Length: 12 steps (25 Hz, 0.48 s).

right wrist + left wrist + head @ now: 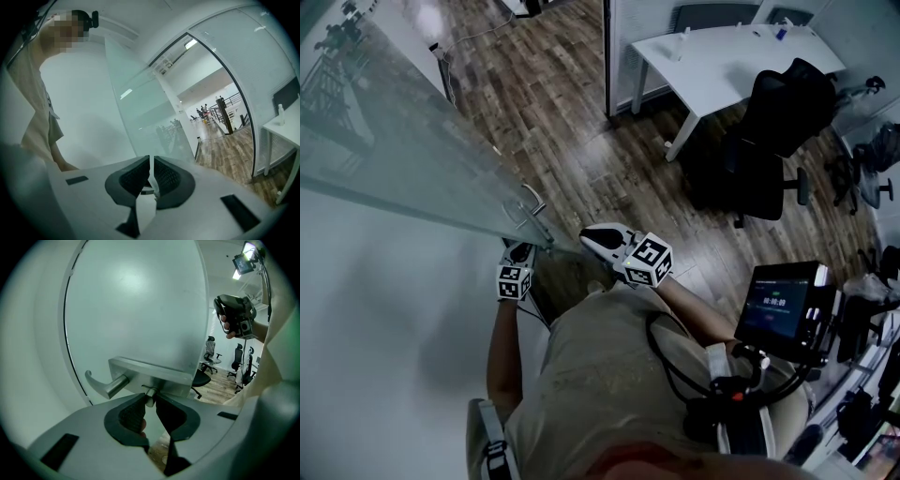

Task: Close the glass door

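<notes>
The frosted glass door point(403, 150) fills the left of the head view, and its metal handle point(530, 199) sits near the free edge. My left gripper point(523, 248) reaches up under that handle. In the left gripper view it point(149, 397) is shut on a short metal stub under the handle plate point(157, 373), with the lever point(104, 384) to its left. My right gripper point(589, 234) hovers just right of the door edge, pointing at the glass point(140, 117). Its jaws point(150, 161) stand together with only a thin slit and nothing between them.
A white desk point(722, 56) and a black office chair point(769, 141) stand on the wood floor point(553, 84) to the right. A device with a lit screen point(783, 305) hangs at the person's right side. The person's torso fills the lower middle.
</notes>
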Motion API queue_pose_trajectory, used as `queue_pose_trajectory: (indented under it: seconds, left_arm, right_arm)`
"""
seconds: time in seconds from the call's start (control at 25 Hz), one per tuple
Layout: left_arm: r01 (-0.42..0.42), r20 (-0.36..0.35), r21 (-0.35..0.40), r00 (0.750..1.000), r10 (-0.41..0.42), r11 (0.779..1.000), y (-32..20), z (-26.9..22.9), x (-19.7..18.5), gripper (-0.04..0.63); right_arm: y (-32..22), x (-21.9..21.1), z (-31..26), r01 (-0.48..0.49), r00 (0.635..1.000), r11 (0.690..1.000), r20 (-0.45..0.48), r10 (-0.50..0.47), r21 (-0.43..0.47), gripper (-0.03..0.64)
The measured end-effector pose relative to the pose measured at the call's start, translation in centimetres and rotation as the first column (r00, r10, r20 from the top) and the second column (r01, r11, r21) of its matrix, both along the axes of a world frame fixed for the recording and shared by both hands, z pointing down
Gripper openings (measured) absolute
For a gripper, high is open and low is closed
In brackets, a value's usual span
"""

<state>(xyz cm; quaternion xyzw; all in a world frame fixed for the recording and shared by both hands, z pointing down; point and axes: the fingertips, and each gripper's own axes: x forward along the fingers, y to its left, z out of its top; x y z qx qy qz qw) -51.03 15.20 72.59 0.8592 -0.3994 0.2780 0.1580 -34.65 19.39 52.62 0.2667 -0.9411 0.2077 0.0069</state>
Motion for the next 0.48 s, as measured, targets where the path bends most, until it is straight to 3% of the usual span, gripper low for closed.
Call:
queue_pose_trajectory:
  seconds: [0.2, 0.48]
  left_arm:
    - [0.041, 0.008, -0.01, 0.999, -0.041, 0.999, -0.7, -0.3, 1.7, 0.086]
    - [0.079, 0.009, -0.025, 0.997, -0.079, 0.997, -2.1, -0.2, 4.2, 0.086]
  right_arm:
    - [-1.2, 2.6, -0.6, 0.003, 1.0, 1.0, 0.006, -0.003, 0.0, 0.04]
    - [-3.5, 6.5, -0.2, -0.012, 1.0, 0.997, 0.016, 0.014, -0.08, 0.04]
